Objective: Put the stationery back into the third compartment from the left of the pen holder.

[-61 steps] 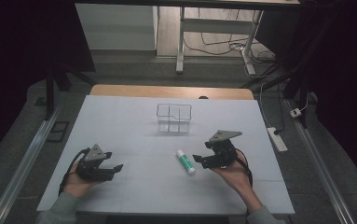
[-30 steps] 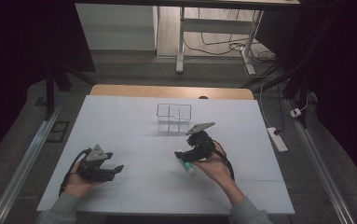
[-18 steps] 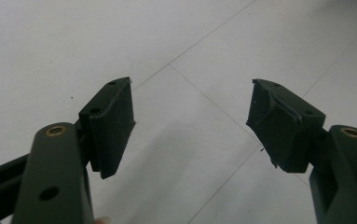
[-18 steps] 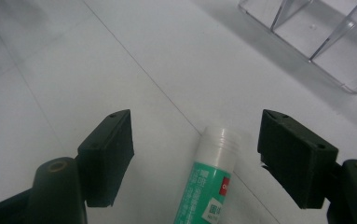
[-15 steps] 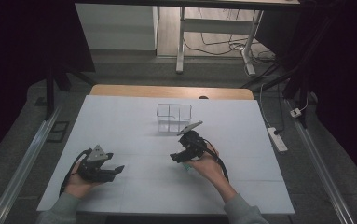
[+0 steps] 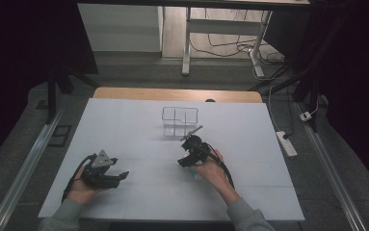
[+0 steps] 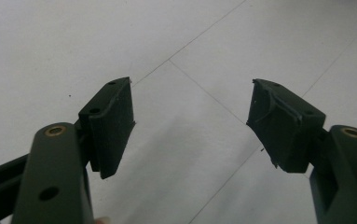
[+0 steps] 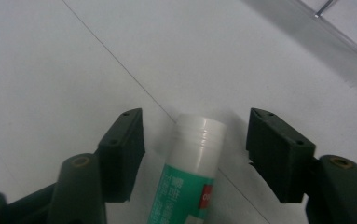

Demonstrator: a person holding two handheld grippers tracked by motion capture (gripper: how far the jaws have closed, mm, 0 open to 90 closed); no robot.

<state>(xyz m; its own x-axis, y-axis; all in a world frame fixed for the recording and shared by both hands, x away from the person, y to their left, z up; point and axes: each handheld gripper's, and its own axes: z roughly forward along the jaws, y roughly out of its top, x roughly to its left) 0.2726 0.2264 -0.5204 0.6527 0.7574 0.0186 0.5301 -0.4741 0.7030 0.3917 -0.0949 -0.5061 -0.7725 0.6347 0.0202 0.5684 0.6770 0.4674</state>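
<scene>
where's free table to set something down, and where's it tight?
Free: the white table left of the wire basket, the strip between the left gripper and the right gripper, and the right side past the right hand. Tight: the right gripper's jaws, which have just been closing, flank the glue stick, with the basket close behind.

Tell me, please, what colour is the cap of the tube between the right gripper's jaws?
White, on a green-labelled tube; the right gripper view shows it best.
</scene>
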